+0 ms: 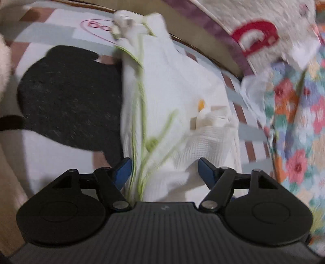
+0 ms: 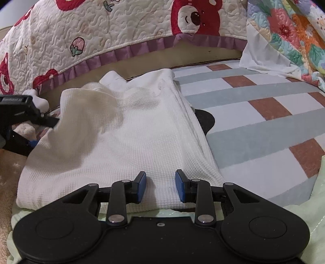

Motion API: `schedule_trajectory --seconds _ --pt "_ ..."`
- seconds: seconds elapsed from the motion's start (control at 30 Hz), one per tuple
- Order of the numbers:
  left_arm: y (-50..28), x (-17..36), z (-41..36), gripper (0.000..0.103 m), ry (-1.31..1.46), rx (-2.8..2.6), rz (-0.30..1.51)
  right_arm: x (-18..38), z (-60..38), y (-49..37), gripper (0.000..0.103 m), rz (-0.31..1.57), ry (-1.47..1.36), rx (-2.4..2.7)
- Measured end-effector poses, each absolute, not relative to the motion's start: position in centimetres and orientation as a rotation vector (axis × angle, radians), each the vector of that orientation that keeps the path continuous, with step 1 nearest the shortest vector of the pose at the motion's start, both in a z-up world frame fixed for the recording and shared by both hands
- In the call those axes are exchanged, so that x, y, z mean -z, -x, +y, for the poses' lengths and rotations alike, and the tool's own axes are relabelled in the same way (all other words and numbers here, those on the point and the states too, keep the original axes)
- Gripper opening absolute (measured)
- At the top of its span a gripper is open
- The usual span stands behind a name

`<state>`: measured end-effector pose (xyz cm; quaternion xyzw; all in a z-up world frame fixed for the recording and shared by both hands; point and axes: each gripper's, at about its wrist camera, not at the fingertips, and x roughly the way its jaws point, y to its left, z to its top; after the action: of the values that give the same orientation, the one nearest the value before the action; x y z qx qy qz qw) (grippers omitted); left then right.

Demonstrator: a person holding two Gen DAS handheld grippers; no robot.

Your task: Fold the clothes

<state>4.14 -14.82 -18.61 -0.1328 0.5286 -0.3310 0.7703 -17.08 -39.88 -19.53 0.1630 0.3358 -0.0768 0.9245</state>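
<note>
Over white garment [image 2: 121, 130]: my right gripper [image 2: 160, 186] spread, pinching nothing; my left gripper [image 1: 164, 172] spread, garment fold between pads.

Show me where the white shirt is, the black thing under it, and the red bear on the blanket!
white shirt [image 2: 126, 130]: right wrist view, middle of the waffle fabric.
black thing [image 1: 69, 97]: left wrist view, centre of its dark surface.
red bear [image 2: 195, 16]: right wrist view, on its face.
</note>
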Motion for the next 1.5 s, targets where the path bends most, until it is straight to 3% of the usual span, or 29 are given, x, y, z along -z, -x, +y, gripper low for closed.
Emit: schedule_trajectory --seconds 0.17,0.33,0.5,0.67,0.73,0.87,0.9,0.97,1.0,1.3,1.5 --pt "0.3 18.3 -17.6 0.07 0.013 0.69 1.035 19.6 -39.9 17.2 0.036 0.684 -0.342 0.165" --pt "4.1 17.5 -20.0 0.07 -0.315 0.631 0.799 19.5 -39.7 17.1 0.037 0.688 -0.333 0.166" --pt "6.2 16.0 -20.3 0.07 -0.401 0.621 0.613 19.0 -39.9 16.9 0.04 0.707 -0.376 0.173" --pt "4.0 15.9 -20.6 0.07 -0.272 0.781 0.655 17.7 -41.4 16.6 0.042 0.617 -0.682 0.034" --pt "1.8 16.6 -21.9 0.07 -0.275 0.78 0.794 17.3 -41.7 16.0 0.042 0.604 -0.732 -0.015" --pt "-0.4 17.5 -22.6 0.075 -0.206 0.846 0.86 18.4 -40.9 14.2 0.043 0.736 -0.571 0.038" --pt "-0.7 18.0 -22.8 0.072 -0.216 0.859 0.874 18.9 -40.7 14.0 0.041 0.759 -0.546 0.047" --pt "0.1 18.3 -22.9 0.038 -0.298 0.877 0.821 19.5 -40.9 14.6 0.041 0.731 -0.566 0.051" --pt "0.6 18.2 -22.7 0.004 -0.32 0.892 0.804 19.7 -41.1 14.8 0.041 0.721 -0.585 0.053" --pt "0.6 13.9 -19.1 0.005 -0.161 0.804 0.611 20.0 -41.2 15.6 0.04 0.703 -0.613 0.057" --pt "-2.1 15.7 -16.7 0.011 0.008 0.61 0.71 19.8 -40.6 15.5 0.041 0.705 -0.571 0.074"
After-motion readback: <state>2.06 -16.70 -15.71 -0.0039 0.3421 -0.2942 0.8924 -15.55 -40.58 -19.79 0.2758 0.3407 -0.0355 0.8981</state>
